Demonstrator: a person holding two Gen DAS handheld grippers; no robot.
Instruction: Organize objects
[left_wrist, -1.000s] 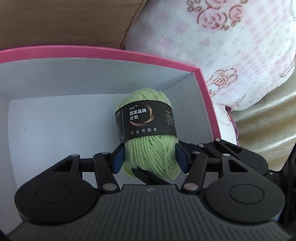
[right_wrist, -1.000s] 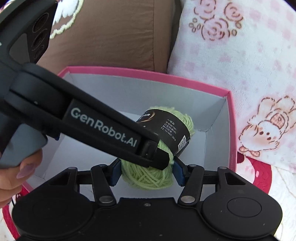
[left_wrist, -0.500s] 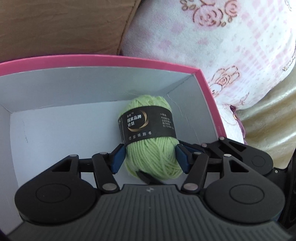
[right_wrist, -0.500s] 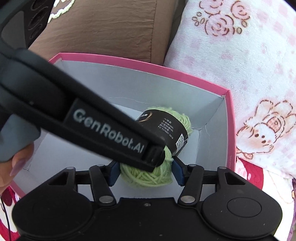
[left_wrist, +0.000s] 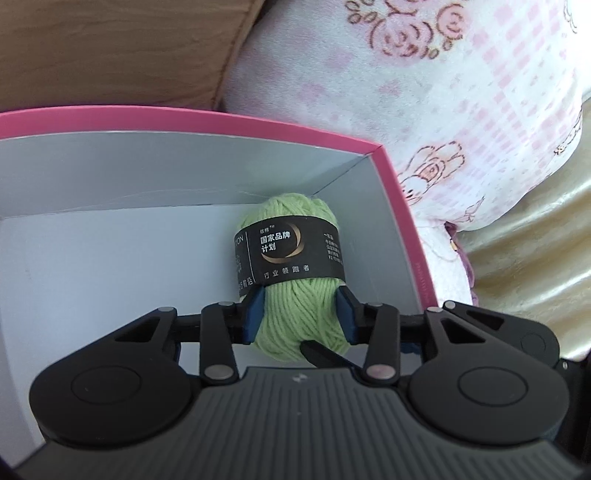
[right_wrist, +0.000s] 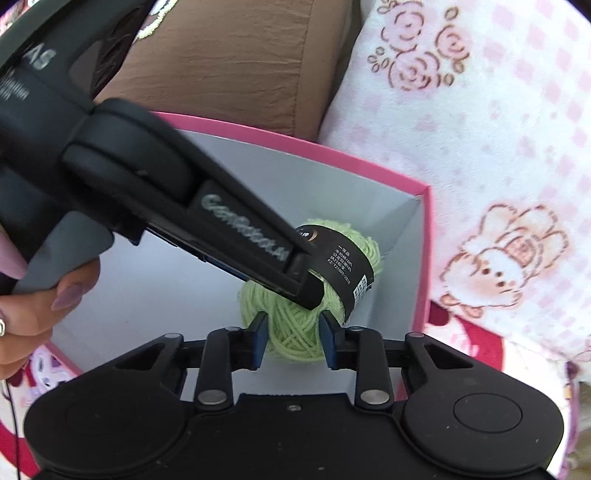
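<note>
- green yarn ball (left_wrist: 301, 295) lies in the far right corner of the pink-rimmed box (left_wrist: 399, 206) on the bed, black label band up
- left tool (left_wrist: 301, 319) closing, blue pads squeezing the yarn's near end
- right tool (right_wrist: 291, 336) clamped on the same end, likely steadying it
- person's hand (right_wrist: 44, 295) holds the left tool's handle
</note>
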